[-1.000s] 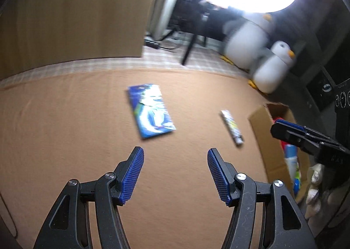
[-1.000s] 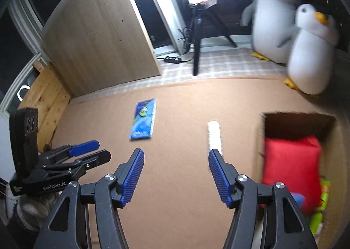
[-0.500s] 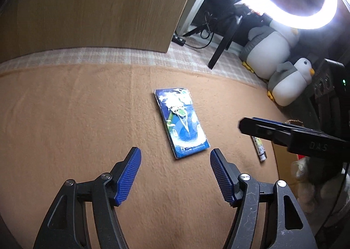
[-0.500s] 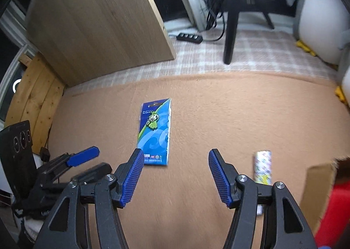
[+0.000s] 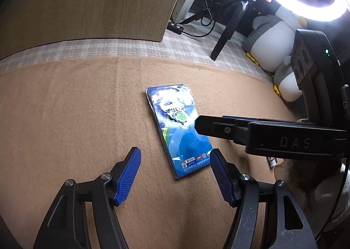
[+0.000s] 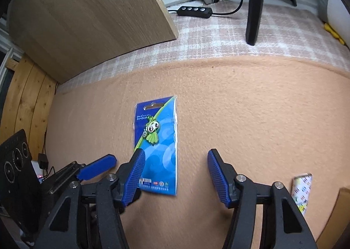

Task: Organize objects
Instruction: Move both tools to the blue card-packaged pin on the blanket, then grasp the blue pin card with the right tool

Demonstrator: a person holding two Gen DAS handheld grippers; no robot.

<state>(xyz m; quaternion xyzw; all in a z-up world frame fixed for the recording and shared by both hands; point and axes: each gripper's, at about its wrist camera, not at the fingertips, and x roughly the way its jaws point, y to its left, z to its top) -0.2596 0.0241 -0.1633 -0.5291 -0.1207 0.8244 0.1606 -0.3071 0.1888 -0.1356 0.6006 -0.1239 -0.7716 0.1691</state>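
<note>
A flat blue packet [image 5: 177, 126] with a green cartoon figure lies on the tan blanket [image 5: 76, 117]. In the left wrist view my left gripper [image 5: 175, 155] hangs open just above the packet's near end, its right pad over the packet's corner. My right gripper [image 5: 200, 127] reaches in from the right, low over the packet's middle. In the right wrist view the packet [image 6: 157, 139] lies under the left half of the right gripper [image 6: 176, 155]. Its jaws are closing, and the pads are not pressing on anything. The left gripper [image 6: 109, 163] shows at the left.
A small white patterned tube [image 6: 303, 190] lies to the right, beside a cardboard box corner [image 6: 343, 205]. A wooden board [image 6: 87, 19] leans at the back. A power strip [image 6: 194, 11], a tripod leg [image 6: 253, 8], penguin plush toys [image 5: 275, 37] and a ring light [image 5: 306, 2] stand beyond the blanket.
Both grippers have come down and closer to the blue packet. The right gripper swung left, away from the box and tube, and its jaws narrowed a little.
</note>
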